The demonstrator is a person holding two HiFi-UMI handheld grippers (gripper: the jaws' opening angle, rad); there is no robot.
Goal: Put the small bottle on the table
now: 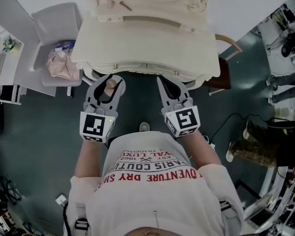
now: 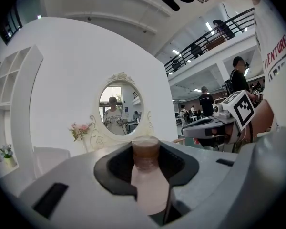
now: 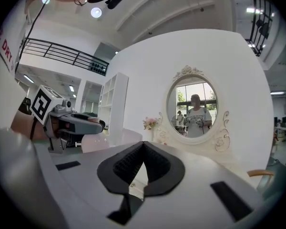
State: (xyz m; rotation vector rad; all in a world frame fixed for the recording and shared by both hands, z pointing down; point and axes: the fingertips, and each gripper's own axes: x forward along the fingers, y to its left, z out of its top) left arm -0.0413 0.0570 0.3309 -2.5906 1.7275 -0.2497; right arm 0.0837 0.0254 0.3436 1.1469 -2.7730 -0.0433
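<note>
We held the left gripper point(image 1: 110, 82) with its fingers point(image 2: 109, 163) clamped on the small bottle point(image 2: 147, 185), one dark pad pressing on each side. The bottle stood upright between them, its pale pink body low in the grip and its brown cap point(image 2: 146, 151) rising just past the fingertips. It was in the air, short of the table point(image 1: 147, 48), with the dark green floor point(image 1: 39, 132) beneath the fingers.

The right gripper point(image 1: 169, 86) hung beside the left one, a little apart. Its fingers point(image 3: 126, 163) were together, tips touching, with only a small three-cornered gap behind the tips and nothing held in it.

Just ahead of both sets of fingertips ran the front edge of the cream table. Further beyond them, at the back of the table, stood an oval mirror point(image 3: 195, 106) in a carved frame, and it reflected a person holding the grippers. A bunch of pink flowers point(image 2: 80, 130) sat beyond the fingers and to their left, beside the mirror. Out to the left of the left fingers we saw a white chair point(image 1: 56, 21) with a pink cloth point(image 1: 62, 65) on its seat.
</note>
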